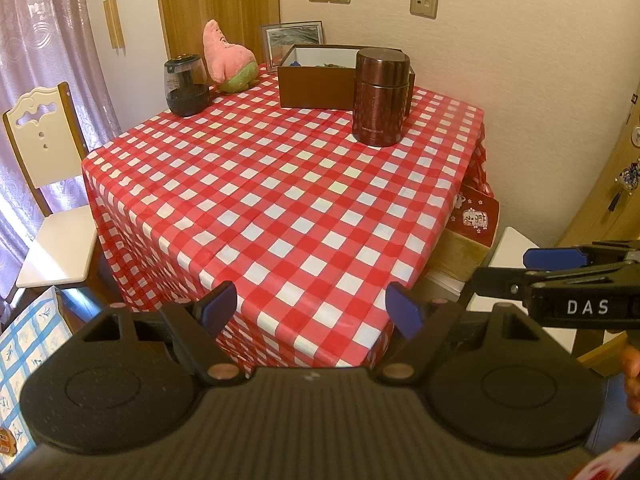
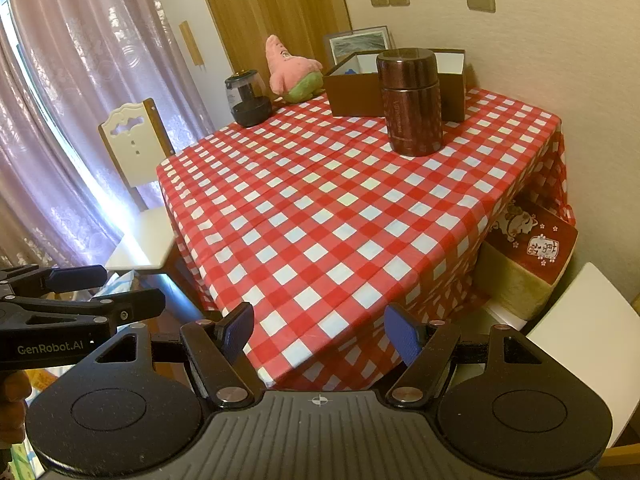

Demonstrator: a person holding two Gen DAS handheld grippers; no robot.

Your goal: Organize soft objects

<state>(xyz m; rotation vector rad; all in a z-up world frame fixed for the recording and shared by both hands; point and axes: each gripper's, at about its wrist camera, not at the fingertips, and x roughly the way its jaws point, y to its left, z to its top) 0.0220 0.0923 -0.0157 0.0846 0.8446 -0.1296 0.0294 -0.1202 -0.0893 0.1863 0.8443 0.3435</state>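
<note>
both grippers wide, empty; box (image 1: 316, 88) contents mostly hidden behind wall, flask (image 1: 380, 98); plush (image 1: 228, 60) beside it

"DAS" in white letters: side of the right gripper (image 1: 504, 276) | "GenRobot.AI" in white letters: side of the left gripper (image 2: 132, 292) | print on the brown flask (image 2: 410, 102): too small to read

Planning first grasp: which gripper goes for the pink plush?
Left, marginally. The pink plush sits at the table's far left corner; both left gripper and right gripper hang open, empty, short of the near edge.
</note>
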